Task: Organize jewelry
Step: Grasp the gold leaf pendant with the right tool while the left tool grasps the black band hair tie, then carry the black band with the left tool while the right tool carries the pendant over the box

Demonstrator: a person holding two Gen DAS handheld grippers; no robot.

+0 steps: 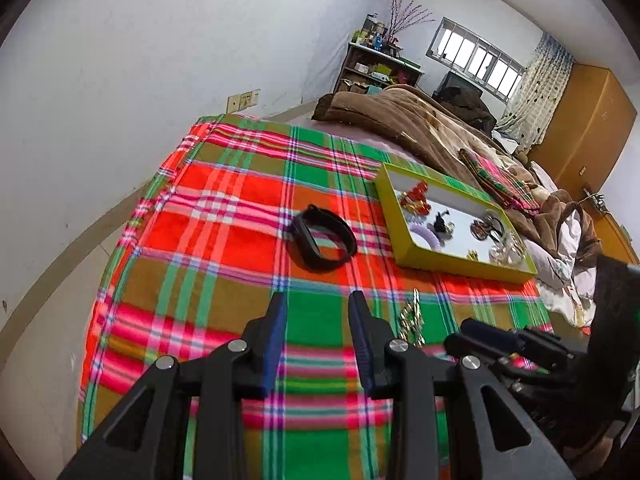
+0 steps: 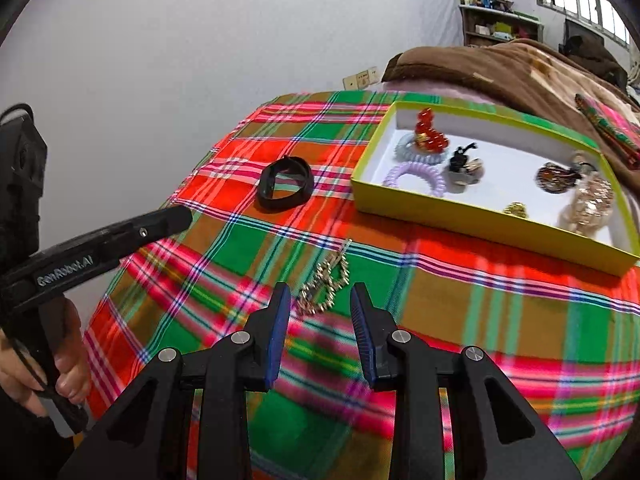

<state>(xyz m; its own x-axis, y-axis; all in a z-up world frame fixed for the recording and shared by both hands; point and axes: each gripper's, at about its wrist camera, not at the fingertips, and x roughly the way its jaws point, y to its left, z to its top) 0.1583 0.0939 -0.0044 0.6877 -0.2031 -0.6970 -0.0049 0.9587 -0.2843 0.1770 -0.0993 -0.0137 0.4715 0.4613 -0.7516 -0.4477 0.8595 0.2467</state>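
Two pieces left out: a gold chain bracelet (image 2: 325,285) and a black band (image 2: 285,184) lie on the plaid blanket (image 2: 500,300) of the bed, outside the yellow-green box (image 2: 472,222); the band is farther and to the left, the chain is near
Box: sits far right on the blanket; it already holds red beads (image 2: 429,133), a lilac coil hair tie (image 2: 416,179), a dark clip (image 2: 464,160), a brown patterned piece (image 2: 554,176) and pale gold items at its right end; bare white floor shows near its middle
Step in hand (judged): picking up the chain with the right tool (image 2: 320,308), then carrying it into the box
Right tool: jaws stand apart with nothing between the pads; the chain lies just beyond the tips and slightly left of centre; whether a pad touches it cannot be told
Left tool: in the left wrist view the left tool (image 1: 318,312) is also spread and empty, hanging over the blanket with the band ahead of it, apart from it
Doing it well: straddle the bunched middle of the chain rather than a loose end; press down lightly so the pads do not pinch the soft blanket with it; close fully, since thin links slip; lift straight so the tail does not snag
Risk: the chain may dangle and catch the box rim; clear the near wall before letting go
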